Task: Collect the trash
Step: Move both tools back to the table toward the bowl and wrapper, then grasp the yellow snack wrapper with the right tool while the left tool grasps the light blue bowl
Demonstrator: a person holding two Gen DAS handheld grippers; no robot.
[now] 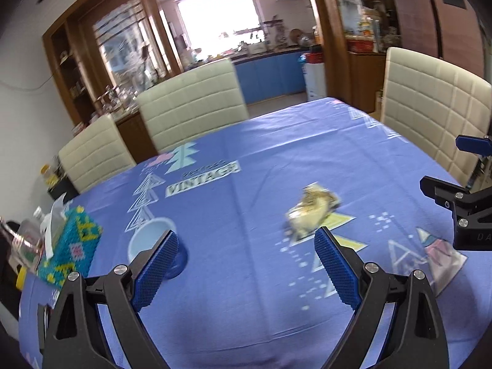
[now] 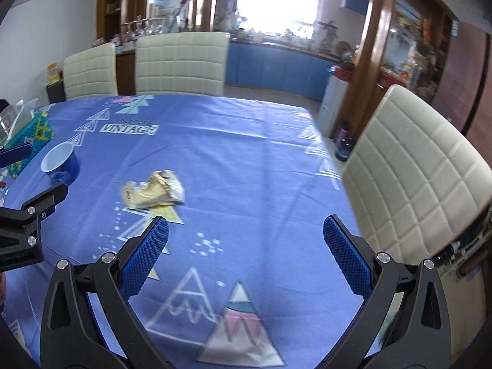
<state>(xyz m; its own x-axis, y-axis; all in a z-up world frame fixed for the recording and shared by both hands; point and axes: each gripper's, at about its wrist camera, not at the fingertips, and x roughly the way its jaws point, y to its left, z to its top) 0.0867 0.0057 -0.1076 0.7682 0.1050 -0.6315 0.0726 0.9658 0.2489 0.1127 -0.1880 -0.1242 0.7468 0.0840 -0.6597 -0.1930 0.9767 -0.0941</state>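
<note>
A crumpled gold and white wrapper (image 1: 312,210) lies on the blue patterned tablecloth (image 1: 246,184); the right wrist view shows the same wrapper (image 2: 155,192) left of centre. My left gripper (image 1: 247,240) stands open over the cloth, nothing between its blue pads, with the wrapper just beyond its right fingertip. My right gripper (image 2: 246,226) is open too and holds nothing; the wrapper lies ahead of its left fingertip. Each gripper shows at the edge of the other's view.
A blue cup with a white inside (image 1: 155,244) stands near the left fingertip (image 2: 61,163). A knitted tissue box (image 1: 72,243) and a clear bottle (image 1: 29,240) sit at the table's left edge. Cream padded chairs (image 1: 192,104) (image 2: 421,169) ring the table.
</note>
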